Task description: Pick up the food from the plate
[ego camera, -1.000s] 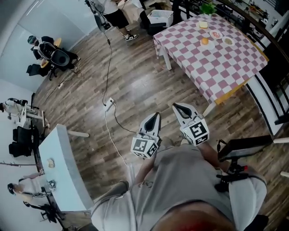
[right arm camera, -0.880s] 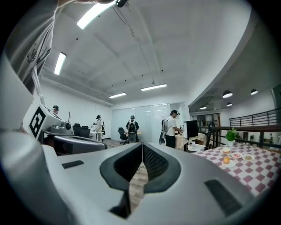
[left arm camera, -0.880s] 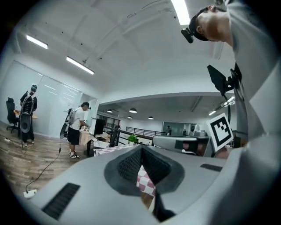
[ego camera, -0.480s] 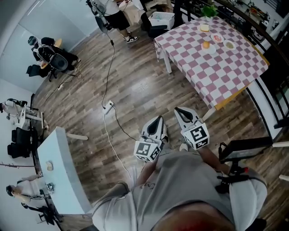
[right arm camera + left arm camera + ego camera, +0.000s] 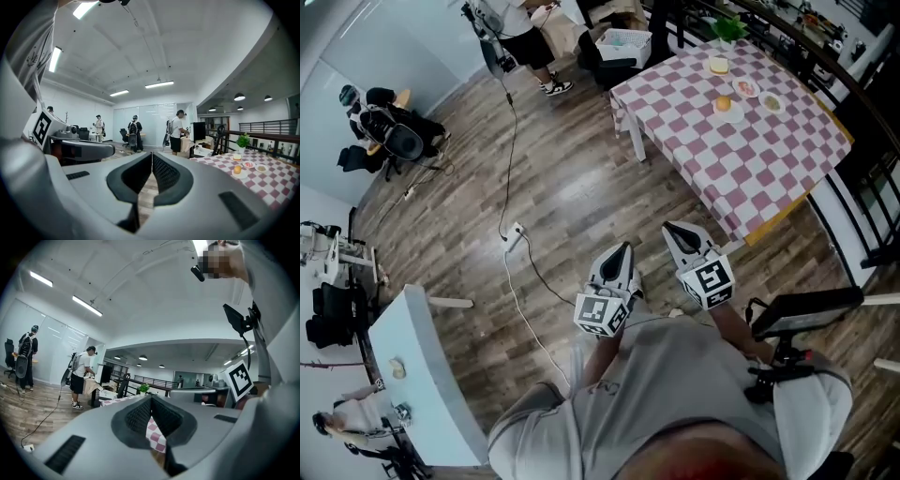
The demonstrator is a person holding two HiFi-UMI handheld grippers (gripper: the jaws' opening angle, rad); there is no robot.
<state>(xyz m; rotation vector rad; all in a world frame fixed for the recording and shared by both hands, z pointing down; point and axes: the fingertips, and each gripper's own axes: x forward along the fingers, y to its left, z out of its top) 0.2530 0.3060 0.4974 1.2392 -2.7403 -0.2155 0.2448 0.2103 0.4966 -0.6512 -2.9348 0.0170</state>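
The food sits far ahead on a table with a pink-and-white checked cloth [image 5: 750, 159]. An orange round piece rests on a small white plate [image 5: 725, 105], with two more small plates [image 5: 747, 88] of food beside it. In the right gripper view the same orange piece [image 5: 237, 169] shows at the right, well beyond the jaws. My left gripper [image 5: 622, 249] and right gripper [image 5: 669, 227] hang side by side over the wooden floor, close to my body and short of the table. Both are shut with nothing in them, as the left gripper [image 5: 151, 399] and right gripper [image 5: 152, 154] show in their own views.
A cable and power strip [image 5: 514, 232] lie on the floor ahead on the left. A white desk [image 5: 422, 375] stands at the lower left, a black stand [image 5: 806, 309] at my right. A person [image 5: 520, 28] stands past the table's far corner. A railing [image 5: 853, 84] runs behind the table.
The view has shifted toward the table, which now sits a little lower and further left. Both grippers keep their places in front of me, still shut.
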